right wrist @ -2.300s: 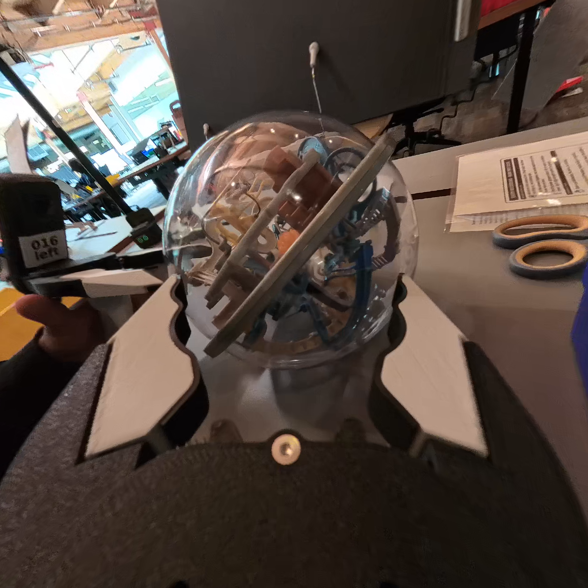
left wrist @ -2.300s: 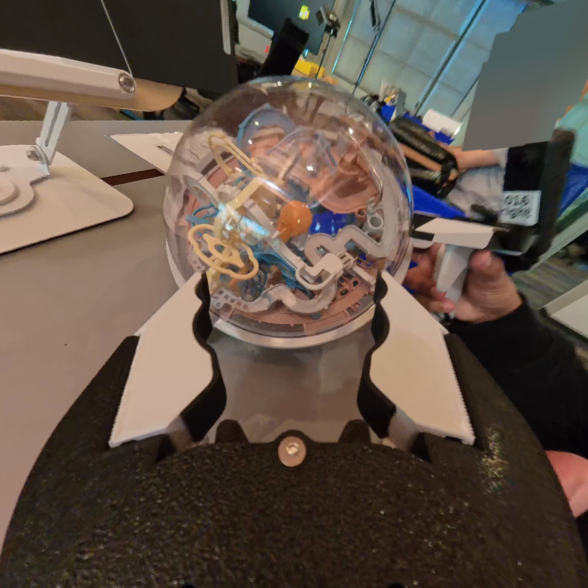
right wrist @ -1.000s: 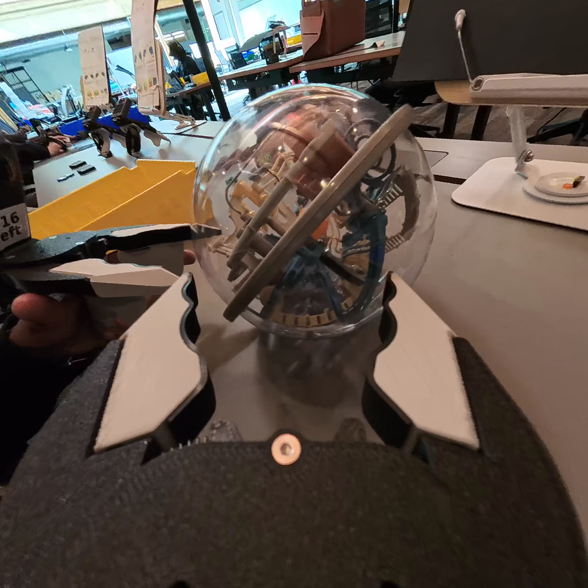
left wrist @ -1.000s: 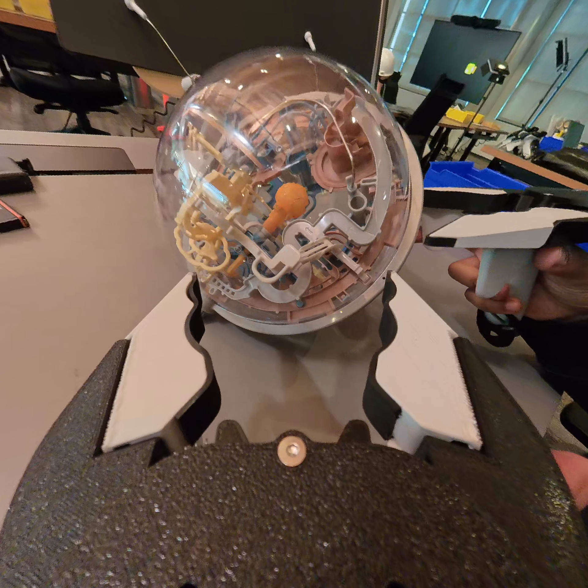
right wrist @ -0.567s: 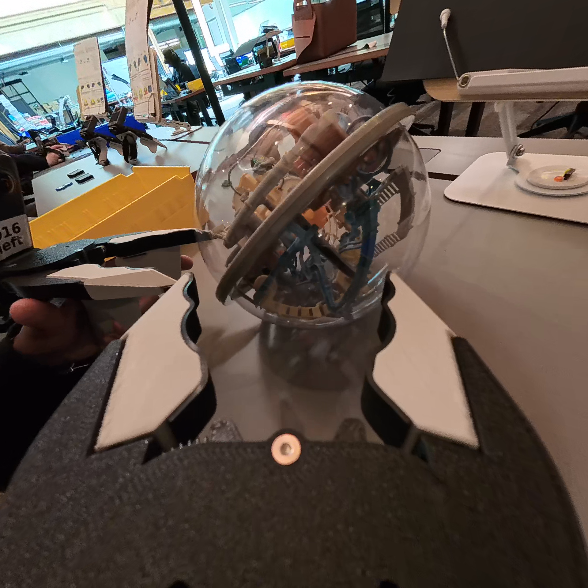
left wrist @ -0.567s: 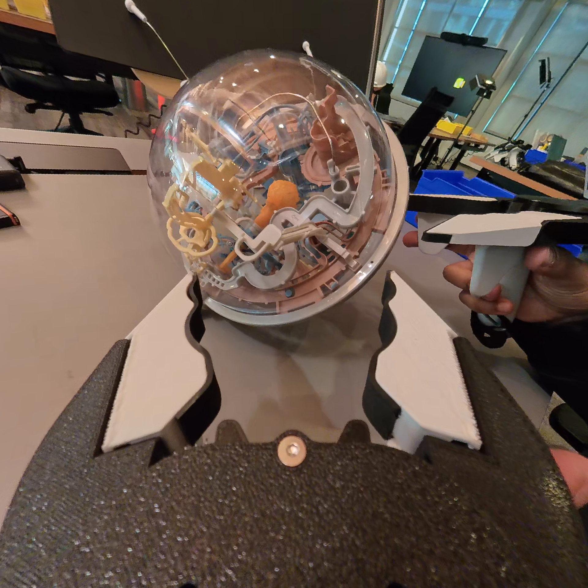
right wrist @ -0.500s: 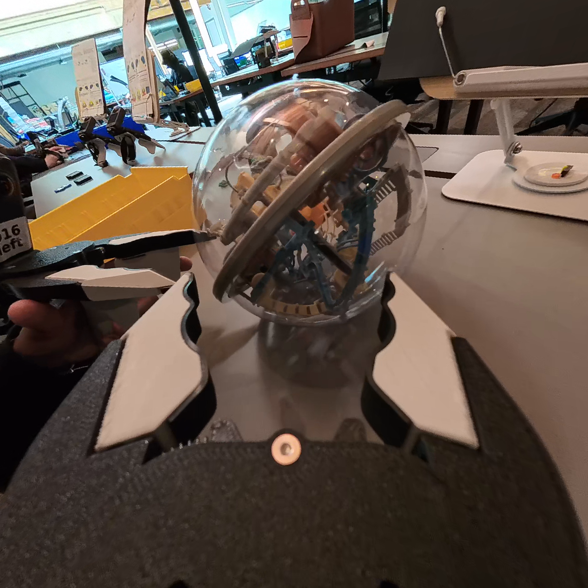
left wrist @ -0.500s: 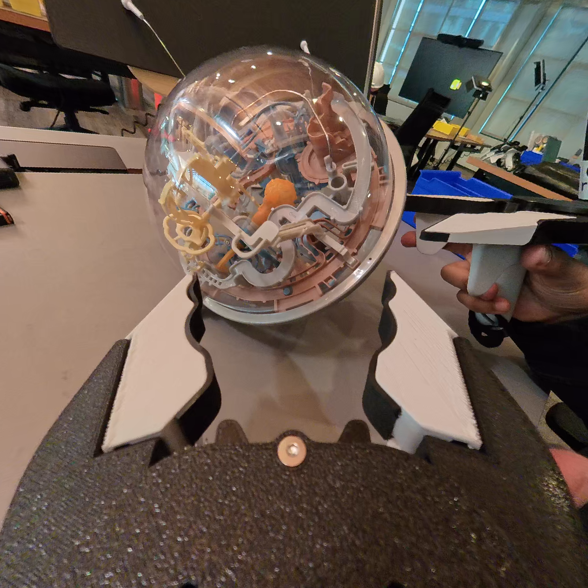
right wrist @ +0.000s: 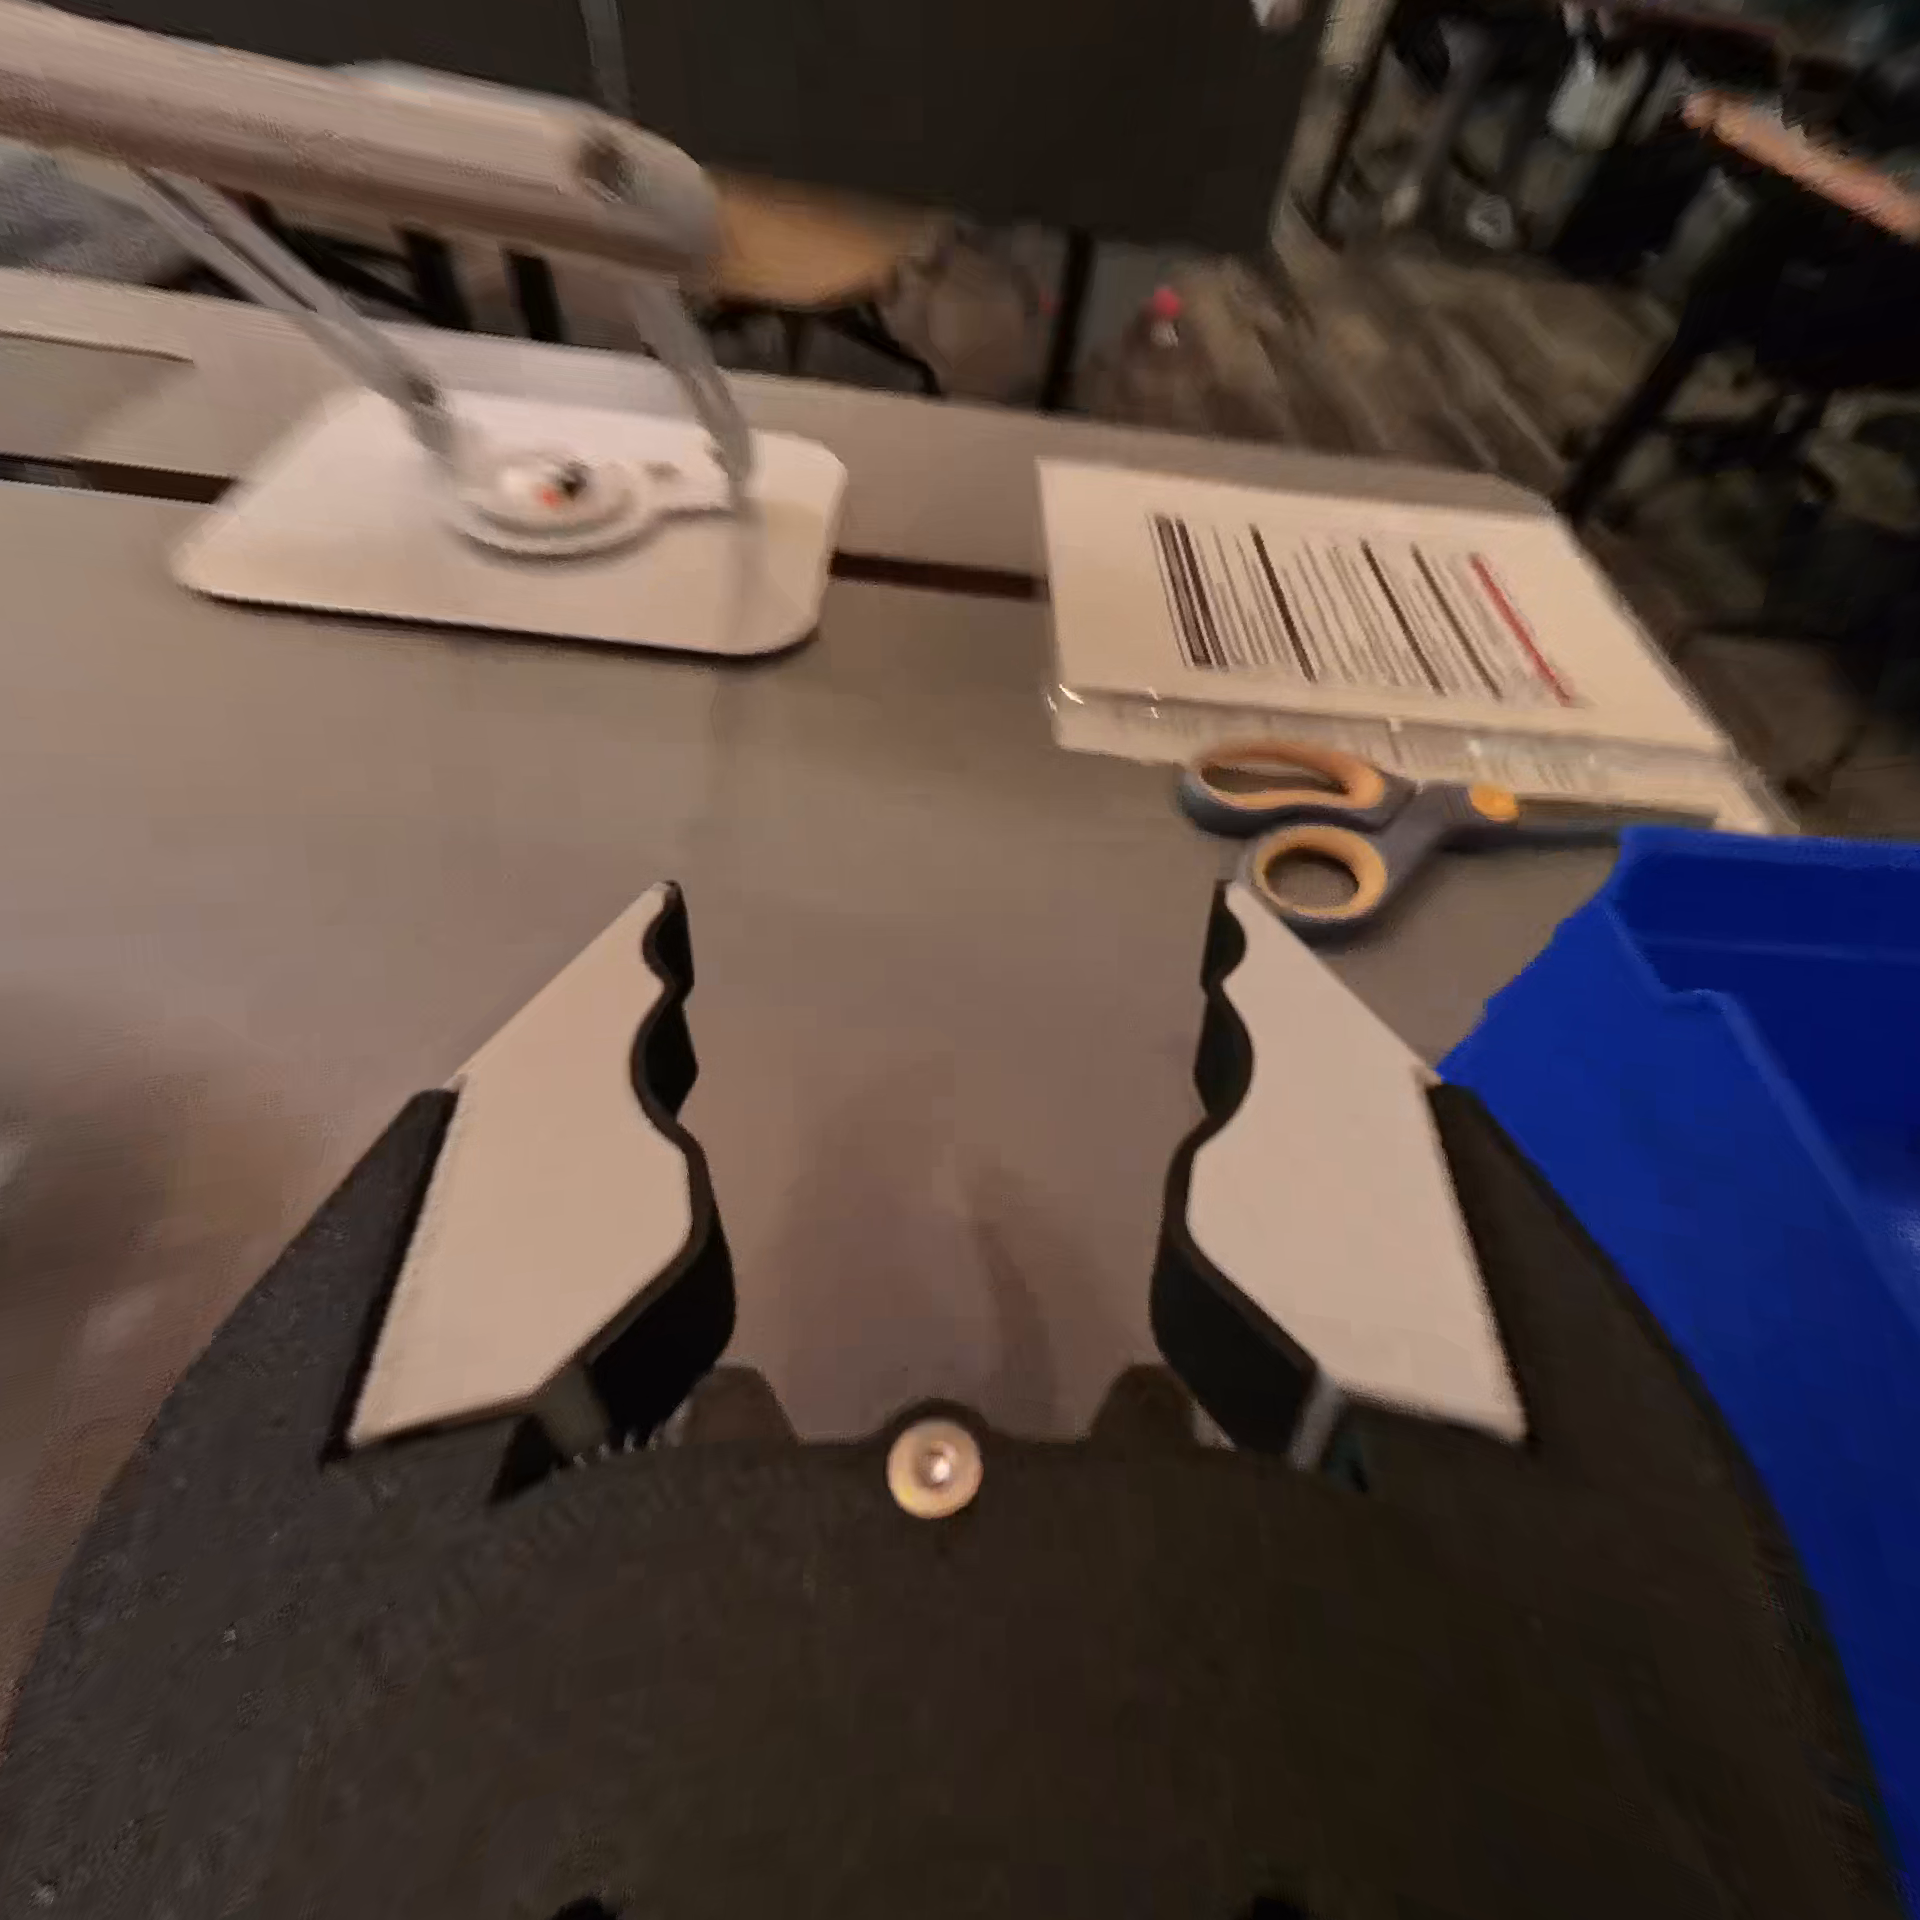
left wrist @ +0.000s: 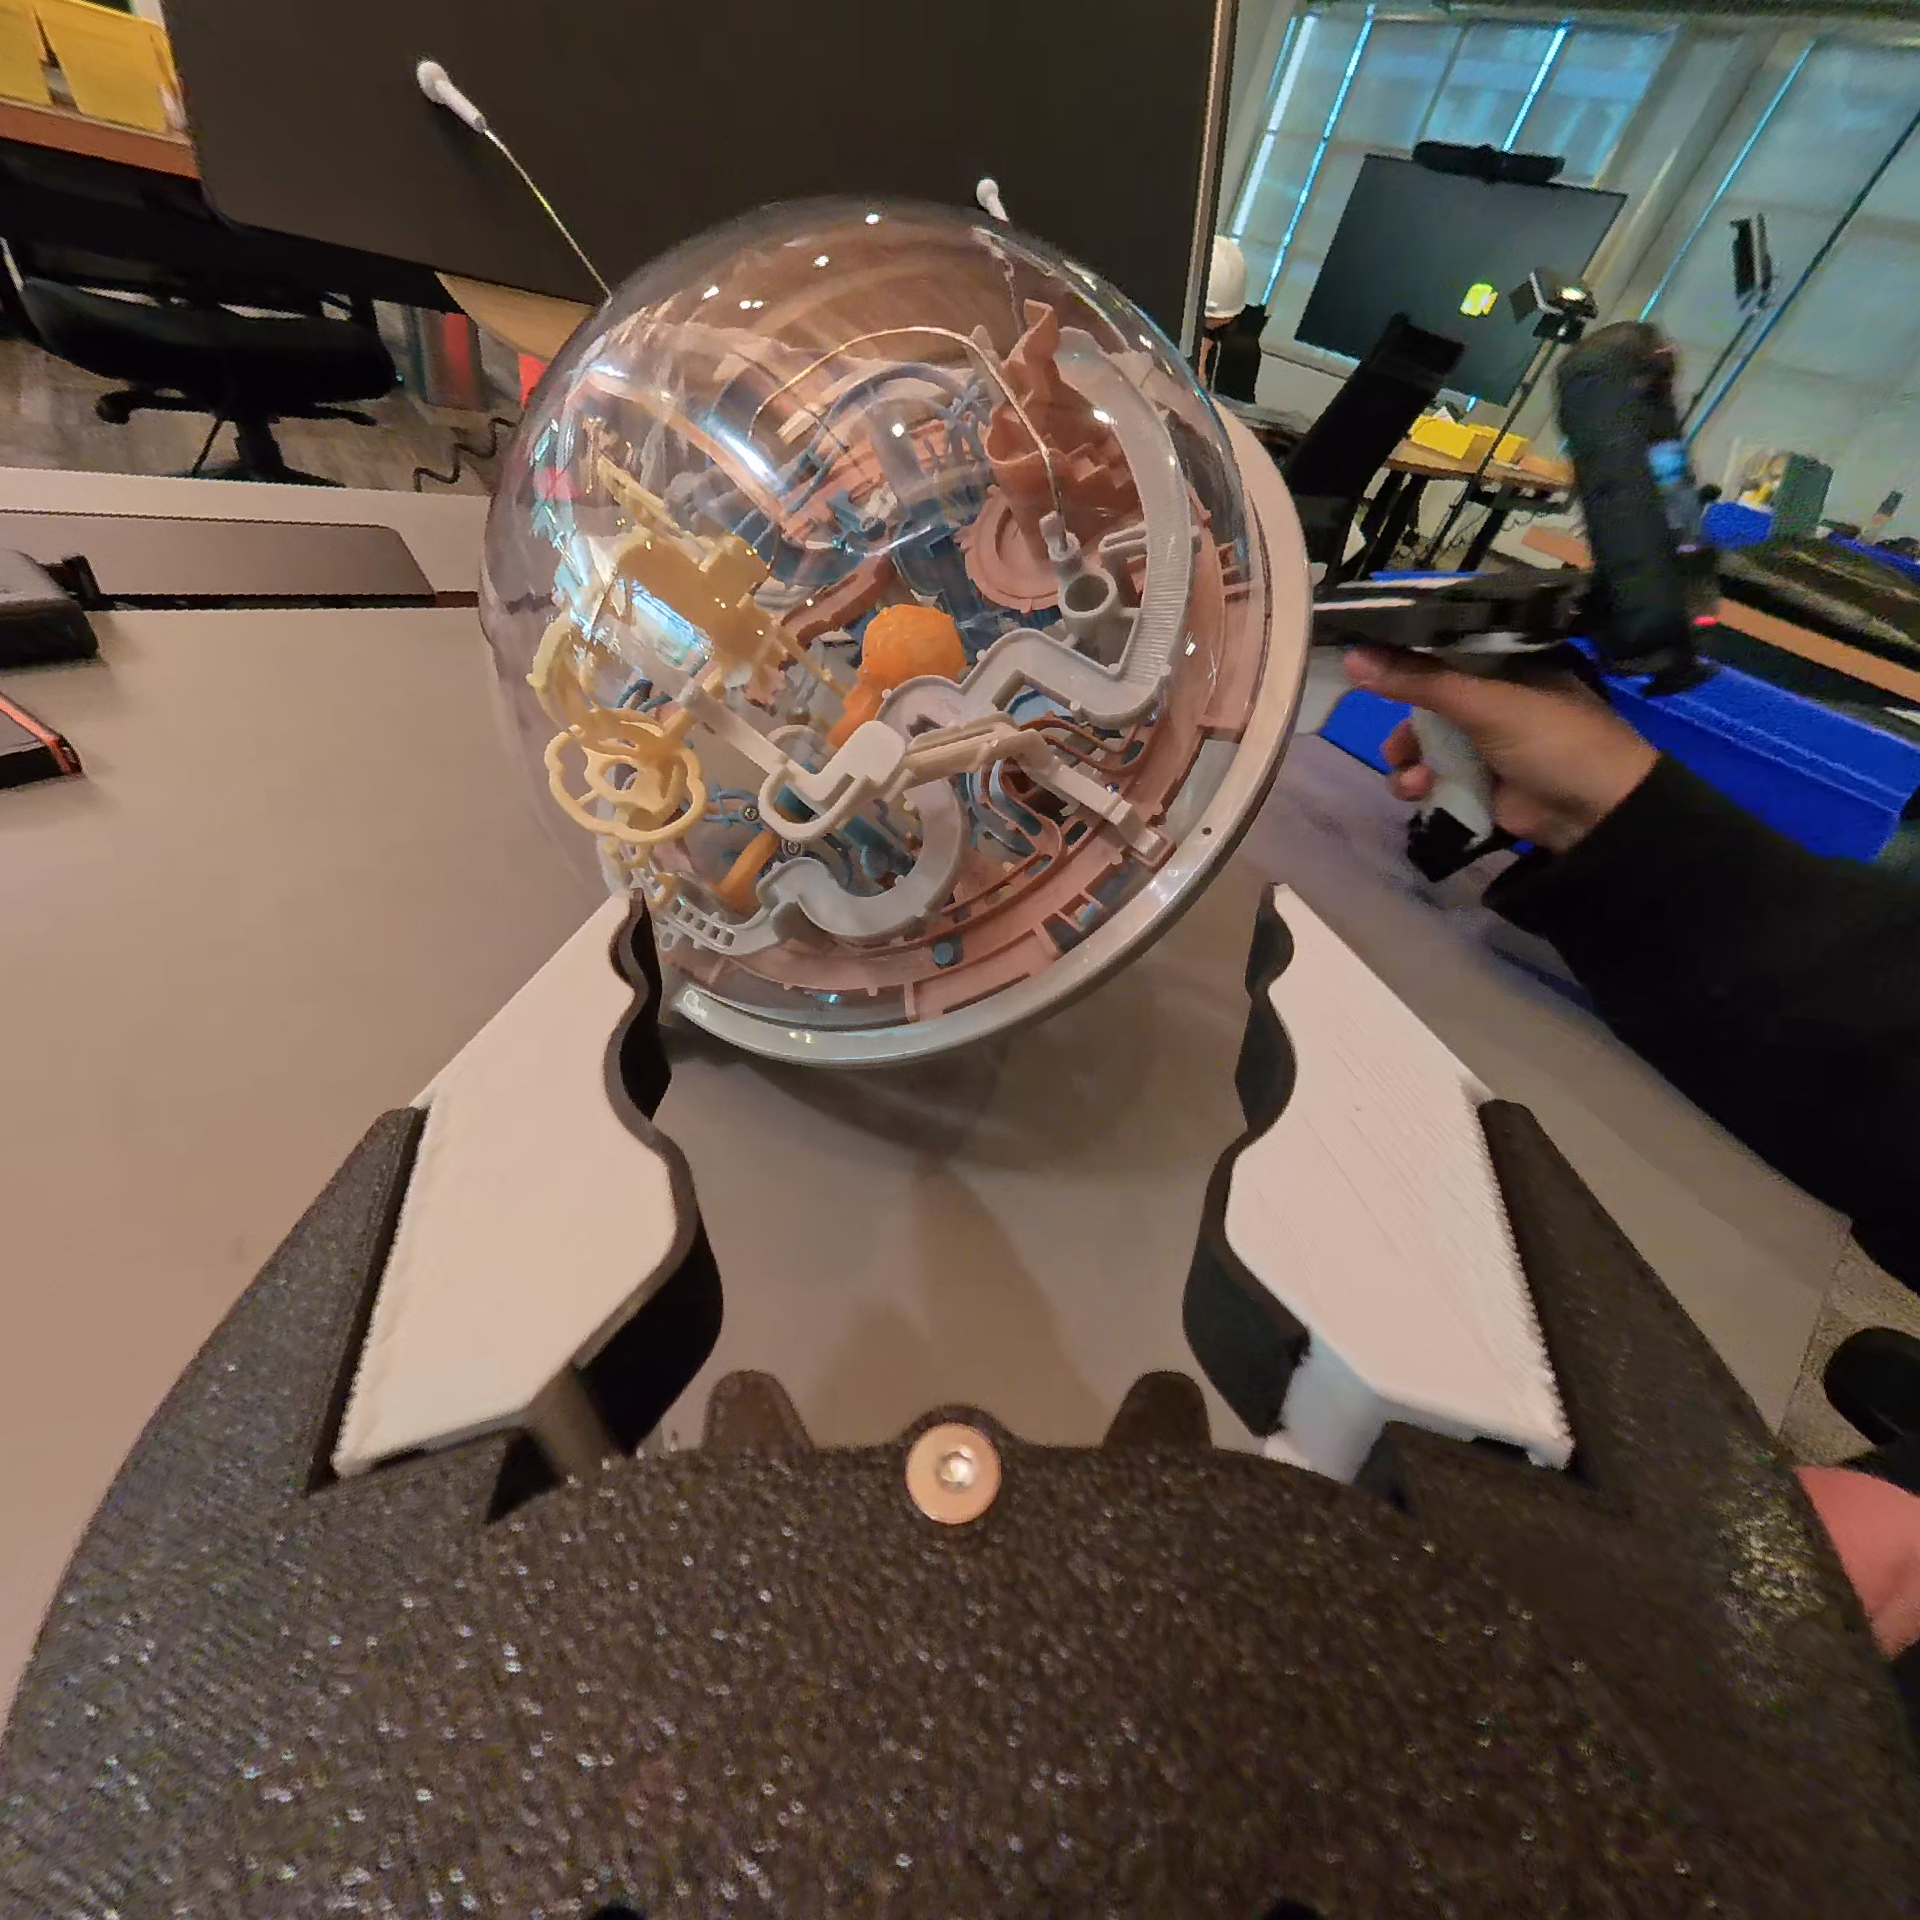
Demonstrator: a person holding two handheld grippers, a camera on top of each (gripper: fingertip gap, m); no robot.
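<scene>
A clear plastic sphere (left wrist: 883, 634) with a coloured maze of tracks inside sits tilted on the grey table (left wrist: 260, 883), at my left gripper's (left wrist: 951, 914) tips. The left gripper is open. Its left fingertip (left wrist: 639, 935) touches the sphere's lower edge and its right fingertip (left wrist: 1262, 935) stands just clear of it. My right gripper (right wrist: 945, 904) is open and empty over bare table, and its view is blurred. In the left wrist view it (left wrist: 1455, 623) is held by a hand to the right of the sphere, its tips close beside the sphere.
In the right wrist view a blue bin (right wrist: 1714, 1091) is close on the right. Orange-handled scissors (right wrist: 1340, 821) and printed sheets (right wrist: 1351, 613) lie beyond it. A white lamp base (right wrist: 520, 530) stands at the back left. A dark device (left wrist: 31, 623) lies at the left edge of the left view.
My right gripper has swung away from the sphere to the right, and the sphere has left its view. The sphere has stayed at my left gripper's tips.
</scene>
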